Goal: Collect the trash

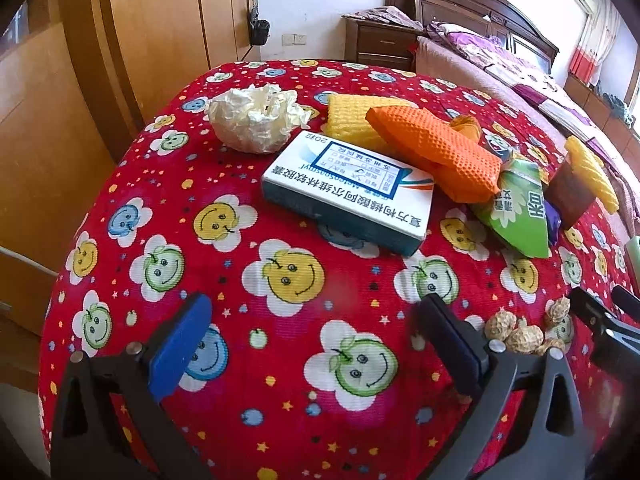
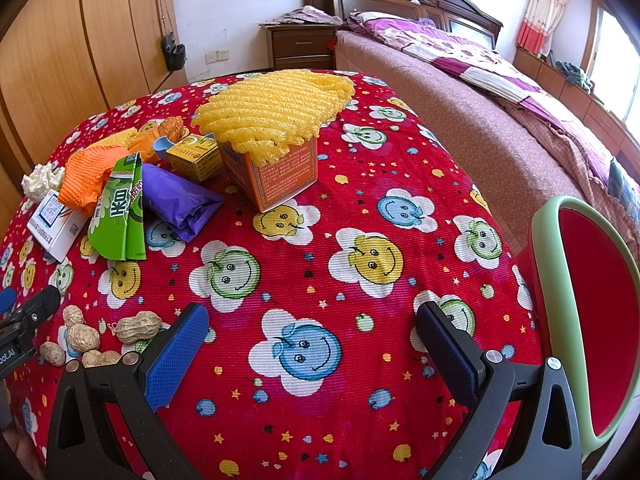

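Both the left tongs [image 1: 316, 344] and the right tongs [image 2: 314, 344] hang wide apart and grip nothing above the table [image 2: 360, 208] with its red smiley-flower cloth. The trash lies at the far side: a crumpled white paper wad [image 1: 256, 118], a white and teal medicine box [image 1: 348, 196], an orange foam net sleeve [image 1: 436, 152], a green snack wrapper [image 2: 120, 212], a purple plastic wrapper [image 2: 180, 200] and an orange carton [image 2: 276, 176] topped with yellow foam netting [image 2: 272, 108]. Peanut shells [image 2: 100, 340] lie just beside the right tongs' left finger, and a green-rimmed red bin [image 2: 592, 308] stands at the table's right edge

White medicine box [image 1: 347, 196] is showing upside-down Chinese print and "20粒"; green wrapper [image 2: 120, 216] is showing "长白"; remaining print is proving illegible.
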Demonstrator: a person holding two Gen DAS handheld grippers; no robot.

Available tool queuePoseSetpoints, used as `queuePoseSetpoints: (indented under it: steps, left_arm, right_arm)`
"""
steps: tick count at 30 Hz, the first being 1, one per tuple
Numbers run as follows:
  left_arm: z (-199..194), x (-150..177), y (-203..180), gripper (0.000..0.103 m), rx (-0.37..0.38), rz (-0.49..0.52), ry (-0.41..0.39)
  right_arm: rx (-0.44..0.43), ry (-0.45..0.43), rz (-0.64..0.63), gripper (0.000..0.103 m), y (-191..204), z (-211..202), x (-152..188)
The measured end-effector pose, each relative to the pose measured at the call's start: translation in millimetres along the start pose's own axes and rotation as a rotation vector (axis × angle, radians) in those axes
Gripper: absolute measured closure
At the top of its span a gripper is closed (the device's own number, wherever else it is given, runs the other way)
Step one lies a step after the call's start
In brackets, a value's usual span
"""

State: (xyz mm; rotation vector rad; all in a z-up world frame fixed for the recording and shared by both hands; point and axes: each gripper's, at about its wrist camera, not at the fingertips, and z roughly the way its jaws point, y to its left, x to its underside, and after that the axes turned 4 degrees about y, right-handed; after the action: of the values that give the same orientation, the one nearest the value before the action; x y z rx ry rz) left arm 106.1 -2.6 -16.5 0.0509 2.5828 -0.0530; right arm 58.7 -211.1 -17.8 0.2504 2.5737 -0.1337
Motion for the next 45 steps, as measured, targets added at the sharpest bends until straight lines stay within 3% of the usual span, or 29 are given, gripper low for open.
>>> queuePoseSetpoints:
  steps: [32,36,42,45]
  left_arm:
    - [-9.7,5.6,3.3,0.002,0.02,-0.024,-0.011]
    - [-43.0,21.4,5.5,0.002,0.024,0.011,-0.141]
    - [-121.4,56.3,14.6,0.002,0.033,0.088,-0.505]
    - [-144.6,64.0,18.5,0.002,0.028,0.136,-0.572]
  right_arm:
    - [-0.016,0.01,0.0,0.0,-1.7,-2.7,0.1]
    - [-0.1,-0.043,0.003,0.0,-3.5,-29.3,24.9]
    - [-0.215,-0.237,0.026,0.0,-8.2,-85.7,66.8]
    - [-0.237,-0.33,0.024,0.0,-8.5,-111.4,83.1]
